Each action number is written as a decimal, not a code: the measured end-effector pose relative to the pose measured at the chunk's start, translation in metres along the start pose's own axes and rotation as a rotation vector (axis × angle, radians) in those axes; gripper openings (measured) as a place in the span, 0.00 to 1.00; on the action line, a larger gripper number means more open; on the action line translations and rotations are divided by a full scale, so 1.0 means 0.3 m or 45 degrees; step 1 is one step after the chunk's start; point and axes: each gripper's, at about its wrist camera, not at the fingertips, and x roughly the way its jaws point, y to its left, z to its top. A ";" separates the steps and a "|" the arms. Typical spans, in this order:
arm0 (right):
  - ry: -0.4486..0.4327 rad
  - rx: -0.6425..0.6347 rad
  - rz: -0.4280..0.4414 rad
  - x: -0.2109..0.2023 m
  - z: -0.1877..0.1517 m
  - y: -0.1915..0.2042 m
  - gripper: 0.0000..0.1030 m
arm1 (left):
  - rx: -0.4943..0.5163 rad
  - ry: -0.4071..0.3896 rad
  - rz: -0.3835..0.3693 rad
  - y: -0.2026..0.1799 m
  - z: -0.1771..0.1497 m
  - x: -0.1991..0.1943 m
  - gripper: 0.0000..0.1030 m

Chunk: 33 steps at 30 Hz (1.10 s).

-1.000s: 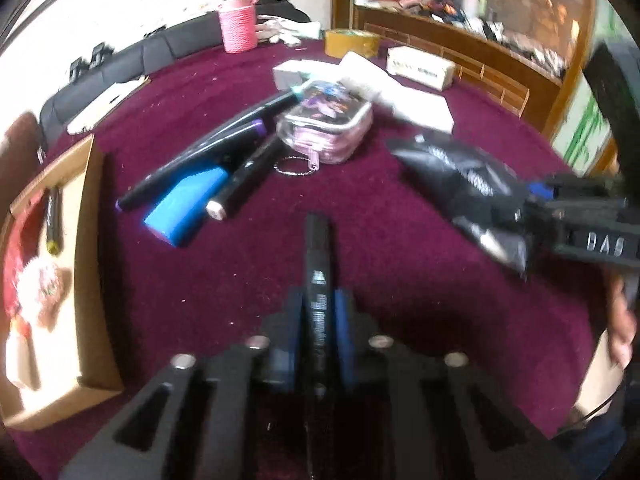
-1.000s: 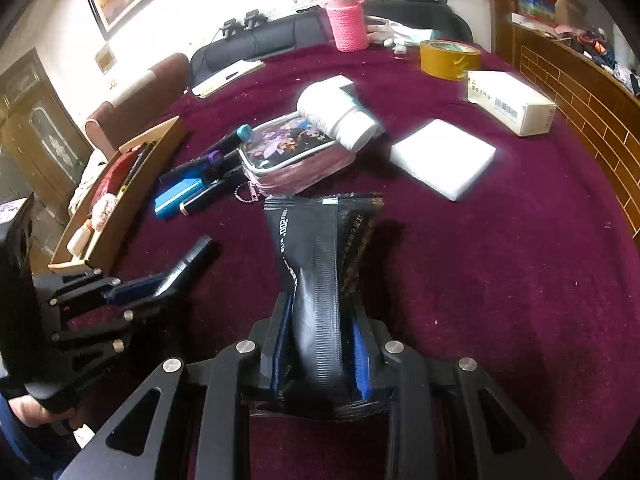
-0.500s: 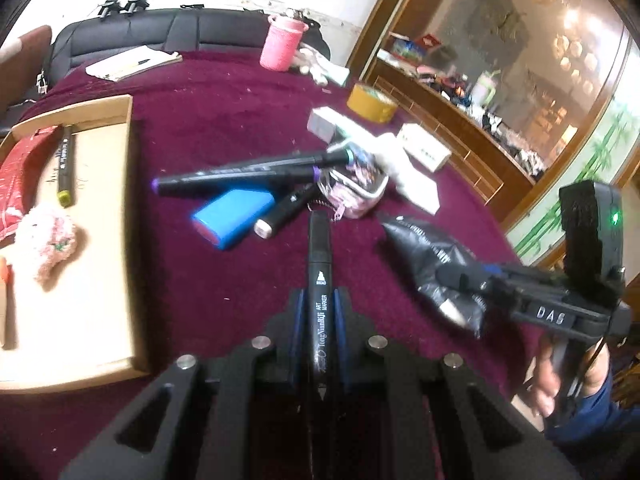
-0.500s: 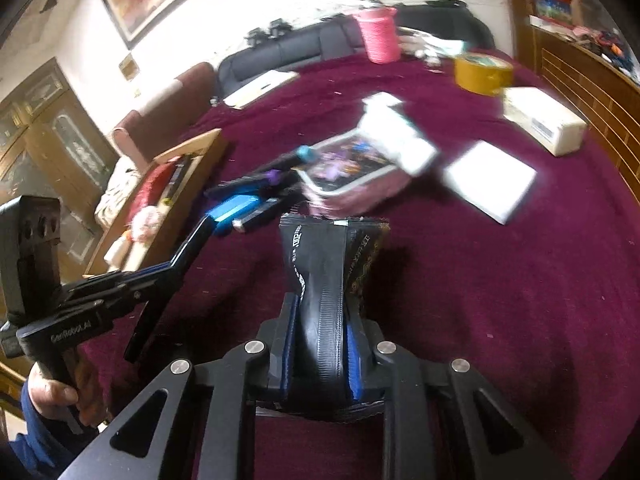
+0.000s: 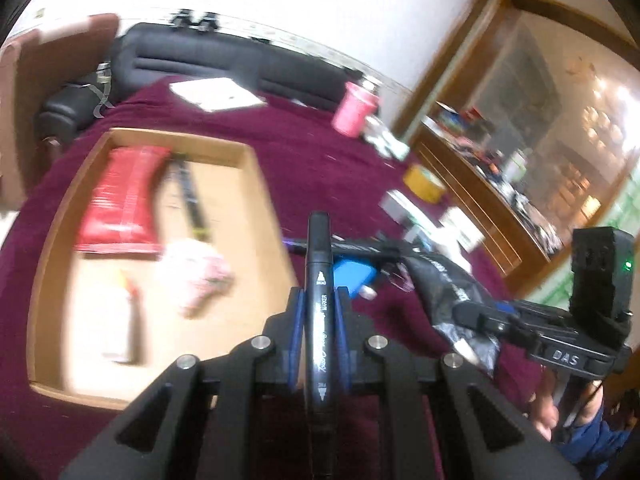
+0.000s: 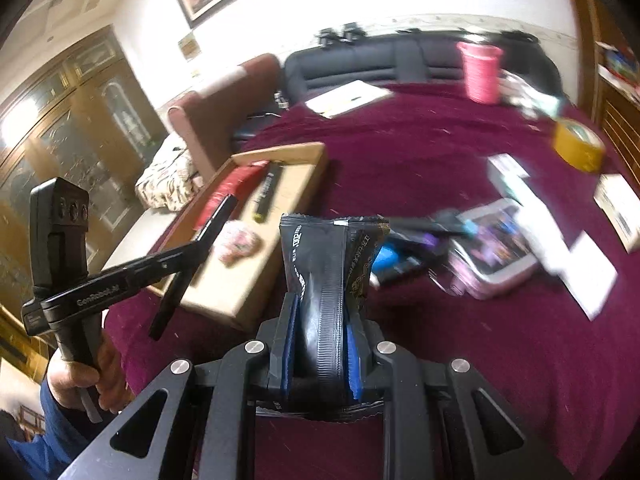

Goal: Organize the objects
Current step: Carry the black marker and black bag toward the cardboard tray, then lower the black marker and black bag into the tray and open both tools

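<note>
My left gripper (image 5: pixel 318 300) is shut on a black marker (image 5: pixel 319 248) that sticks out forward, held in the air over the right rim of a shallow cardboard tray (image 5: pixel 256 168). Inside the tray lie a red packet (image 5: pixel 120 196), a dark marker (image 5: pixel 192 200), a pink fluffy item (image 5: pixel 196 272) and a white tube (image 5: pixel 116 320). My right gripper (image 6: pixel 322 308) is shut on a black foil packet (image 6: pixel 328 264), held upright above the maroon cloth just right of the tray (image 6: pixel 280 152). The left gripper (image 6: pixel 192 248) shows in the right wrist view with its marker (image 6: pixel 216 220) over the tray.
On the cloth right of the tray lie a blue box (image 6: pixel 386 256), dark markers (image 6: pixel 424 226), a pink pouch (image 6: pixel 496 248) and white boxes (image 6: pixel 592 272). Farther back stand a yellow tape roll (image 6: pixel 578 148), a pink cup (image 6: pixel 480 72) and a notebook (image 6: pixel 348 98).
Both grippers have risen and swung left toward the cardboard tray, each keeping its hold. The tray now fills the left of the left wrist view.
</note>
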 end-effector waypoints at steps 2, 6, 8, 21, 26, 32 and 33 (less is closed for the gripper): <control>0.006 -0.030 0.012 0.037 0.040 0.045 0.22 | -0.041 -0.014 0.026 0.055 0.014 -0.009 0.14; 0.044 -0.052 0.052 0.139 0.117 0.120 0.22 | -0.105 -0.018 0.065 0.141 0.030 0.000 0.14; 0.076 -0.040 0.073 0.207 0.153 0.143 0.22 | -0.124 -0.013 0.070 0.173 0.037 0.014 0.14; 0.165 0.033 -0.044 0.581 0.374 0.171 0.23 | -0.287 0.144 0.154 0.356 0.209 0.167 0.14; 0.181 0.037 -0.057 0.671 0.414 0.171 0.22 | -0.326 0.185 0.165 0.389 0.239 0.229 0.14; 0.199 0.033 -0.101 0.747 0.422 0.163 0.22 | -0.340 0.195 0.182 0.410 0.228 0.258 0.14; 0.197 0.026 -0.104 0.750 0.423 0.167 0.22 | -0.343 0.194 0.181 0.412 0.226 0.257 0.14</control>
